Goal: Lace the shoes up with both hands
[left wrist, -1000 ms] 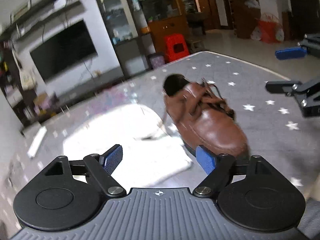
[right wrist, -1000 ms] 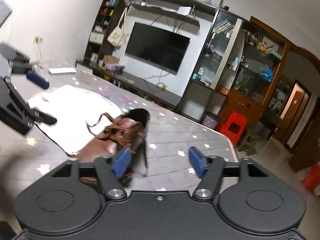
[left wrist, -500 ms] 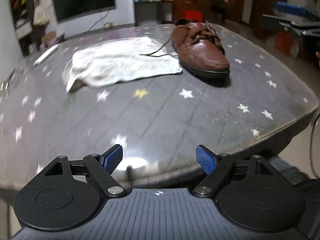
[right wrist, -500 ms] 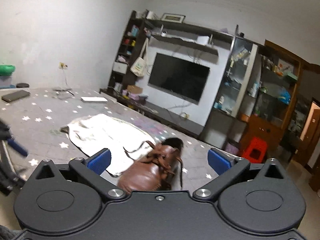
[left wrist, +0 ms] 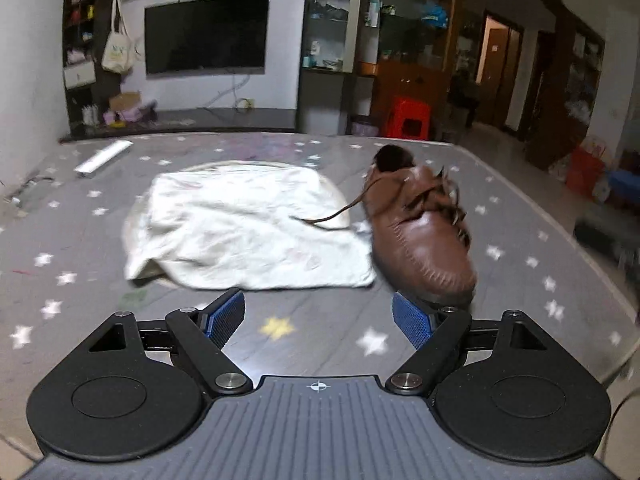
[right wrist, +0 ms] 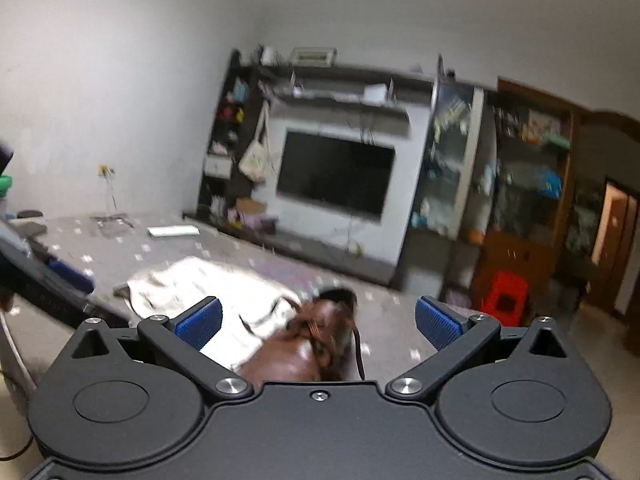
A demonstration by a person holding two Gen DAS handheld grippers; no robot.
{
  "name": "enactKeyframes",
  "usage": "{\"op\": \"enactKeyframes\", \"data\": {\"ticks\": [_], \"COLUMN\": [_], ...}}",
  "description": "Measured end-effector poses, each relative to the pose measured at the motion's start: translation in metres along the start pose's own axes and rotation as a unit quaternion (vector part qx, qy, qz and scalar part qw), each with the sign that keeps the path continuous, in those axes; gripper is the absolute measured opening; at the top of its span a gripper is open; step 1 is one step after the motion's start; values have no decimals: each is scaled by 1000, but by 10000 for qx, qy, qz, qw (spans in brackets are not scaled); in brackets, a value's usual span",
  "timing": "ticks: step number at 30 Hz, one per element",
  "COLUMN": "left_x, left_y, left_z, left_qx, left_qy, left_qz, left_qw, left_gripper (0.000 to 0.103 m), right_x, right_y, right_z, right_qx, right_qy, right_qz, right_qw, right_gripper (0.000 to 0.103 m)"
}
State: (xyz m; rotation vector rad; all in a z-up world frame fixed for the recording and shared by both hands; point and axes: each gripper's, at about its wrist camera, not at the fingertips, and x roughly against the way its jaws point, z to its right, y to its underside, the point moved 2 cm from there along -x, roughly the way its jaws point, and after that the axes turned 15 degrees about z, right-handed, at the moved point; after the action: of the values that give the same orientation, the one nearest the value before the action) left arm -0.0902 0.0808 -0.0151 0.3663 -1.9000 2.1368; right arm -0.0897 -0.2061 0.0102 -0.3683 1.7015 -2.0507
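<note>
Both grippers' fingers spread, empty — brown shoe (left wrist: 420,236) beside white cloth (left wrist: 240,232), lace (left wrist: 336,214) trailing across it

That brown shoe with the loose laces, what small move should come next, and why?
Probably bring the left gripper forward to the lace end trailing onto the white cloth. Both grippers are open and empty, and the brown shoe is not yet tied; that end lies free and nearest.
</note>
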Motion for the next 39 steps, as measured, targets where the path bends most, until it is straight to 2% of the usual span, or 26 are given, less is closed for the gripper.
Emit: {"op": "enactKeyframes", "data": {"ticks": [5, 11, 14, 20, 27, 28, 29, 30, 33, 36, 39], "left_x": [-32, -68, -80, -100, -119, -121, -124, -128, -138, -146, -148], "left_y": [-8, -12, -15, -28, -53, -55, -58, -61, -64, -63, -62], "left_z": [11, 23, 27, 46, 74, 77, 80, 85, 93, 98, 100], "left_qx": [73, -139, -211, -509, -1140, -1226, -1316, -1488, -1819, -2165, -2438], "left_qy": [-10, -130, -120, 231, 677, 748, 820, 915, 1176, 1403, 1703], "left_qz": [-215, -441, -510, -516, -359, -334, -308, -284, -275, -289, -295], "left_qw": [9997, 9988, 9984, 9971, 9905, 9891, 9874, 9842, 9759, 9657, 9543], "left_gripper": [82, 82, 82, 81, 50, 48, 42, 33, 22, 18, 13], "right_x": [-16, -49, -62, -74, -90, -92, -94, -96, -104, -103, -104], "right_y": [11, 30, 36, 49, 63, 65, 67, 69, 61, 59, 61], "right_z": [7, 7, 12, 3, -7, -8, -10, -11, 0, -6, -11], "right_qx": [-107, -198, -461, -524, -596, -607, -617, -627, -715, -768, -810], "right_qy": [95, 117, 97, 57, 9, 2, -4, -11, -115, -239, -347], "right_qz": [-239, -504, -740, -1040, -1389, -1438, -1488, -1538, -1624, -1633, -1672], "right_qw": [9996, 9985, 9961, 9932, 9885, 9877, 9869, 9861, 9841, 9833, 9820], "right_gripper": [103, 103, 103, 103, 103, 103, 103, 103, 103, 98, 97]}}
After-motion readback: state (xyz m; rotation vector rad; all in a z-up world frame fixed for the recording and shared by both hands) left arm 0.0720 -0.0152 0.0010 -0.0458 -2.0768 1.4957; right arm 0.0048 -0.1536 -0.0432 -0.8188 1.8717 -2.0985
